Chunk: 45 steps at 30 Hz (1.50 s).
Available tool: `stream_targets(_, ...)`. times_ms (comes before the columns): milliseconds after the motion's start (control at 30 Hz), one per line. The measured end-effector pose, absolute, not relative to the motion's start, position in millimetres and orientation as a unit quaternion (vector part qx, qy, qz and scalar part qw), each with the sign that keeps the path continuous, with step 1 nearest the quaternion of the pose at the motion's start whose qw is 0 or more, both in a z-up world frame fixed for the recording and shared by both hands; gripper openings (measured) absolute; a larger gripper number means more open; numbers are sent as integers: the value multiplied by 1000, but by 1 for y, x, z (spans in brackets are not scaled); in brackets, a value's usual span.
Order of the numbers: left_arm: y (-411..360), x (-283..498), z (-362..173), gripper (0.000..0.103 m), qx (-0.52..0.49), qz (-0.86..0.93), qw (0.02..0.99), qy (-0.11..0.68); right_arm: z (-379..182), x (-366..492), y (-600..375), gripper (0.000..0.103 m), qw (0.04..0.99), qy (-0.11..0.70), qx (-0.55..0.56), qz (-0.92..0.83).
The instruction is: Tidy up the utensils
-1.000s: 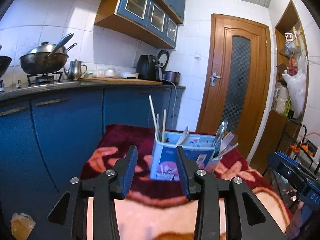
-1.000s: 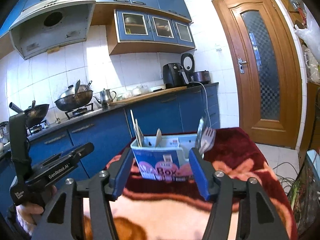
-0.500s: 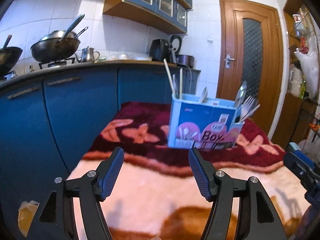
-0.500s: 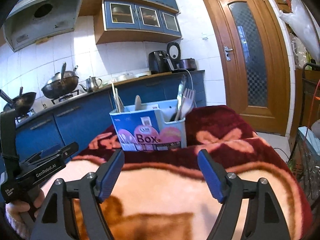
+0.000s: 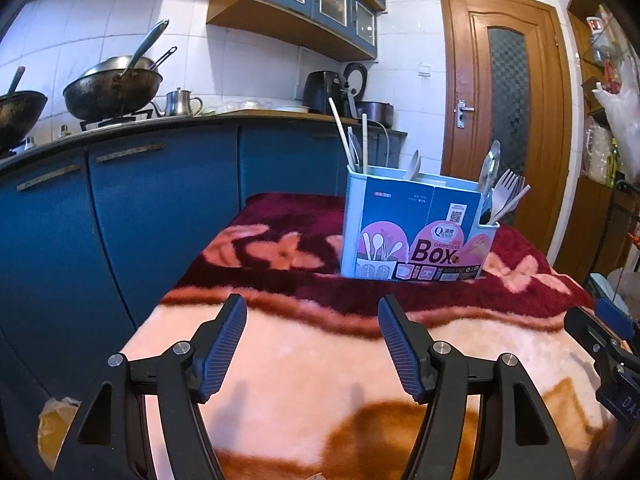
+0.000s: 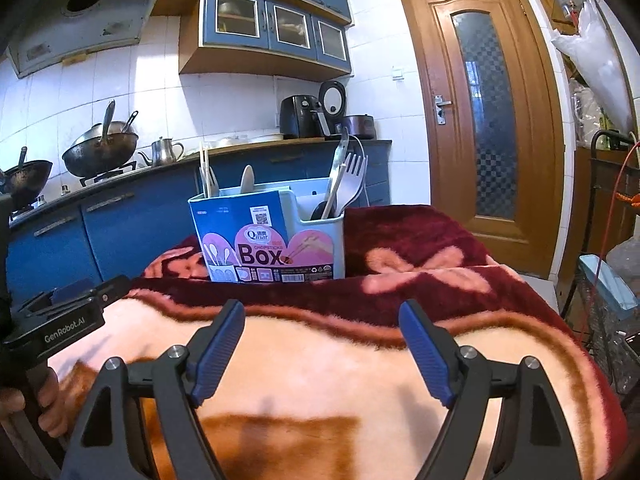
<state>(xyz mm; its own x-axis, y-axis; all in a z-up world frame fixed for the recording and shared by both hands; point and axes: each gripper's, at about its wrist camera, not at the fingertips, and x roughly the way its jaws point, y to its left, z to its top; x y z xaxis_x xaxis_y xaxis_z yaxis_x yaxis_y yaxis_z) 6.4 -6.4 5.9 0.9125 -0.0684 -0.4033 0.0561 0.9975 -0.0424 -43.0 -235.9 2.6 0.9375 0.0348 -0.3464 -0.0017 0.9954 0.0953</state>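
While both tools hang low over the blanket-covered worktop (image 5: 304, 364), neither has hold of anything. Left tool (image 5: 312, 344): jaws spread wide, having just been opening, only bare pink pile between the blue pads. Right tool (image 6: 322, 346): same state, jaws wide after opening, nothing between them.

Utensil box (image 5: 416, 228) stands upright on the dark red band of the blanket, at about 1 o'clock from the left tool and well apart from its fingertips. From the right wrist the same box (image 6: 268, 236) sits at roughly 11 o'clock. Printed front reads "Box", pink panels on blue.

Contents, left wrist view: chopsticks (image 5: 344, 140) rise tilted from the box's left end; a white spoon (image 5: 414, 164) pokes up near the middle; a metal spoon (image 5: 490, 168) and a white fork (image 5: 506, 192) lean out of the small right-hand compartment.

Right wrist view also catches the left tool's body (image 6: 60, 320) at 9 o'clock, with a person's hand (image 6: 36, 400) on its handle at 8 o'clock.

Background: blue cabinets (image 5: 160, 208), a wok (image 5: 114, 90) on the stove, a kettle (image 5: 178, 102), a wooden door (image 5: 508, 112) at 2 o'clock.
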Motion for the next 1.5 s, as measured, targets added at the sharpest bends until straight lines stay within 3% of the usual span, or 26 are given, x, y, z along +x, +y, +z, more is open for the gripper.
stream_targets(1500, -12, 4, 1, 70, -4, -27, 977, 211, 0, -42, -235, 82, 983, 176, 47, 9)
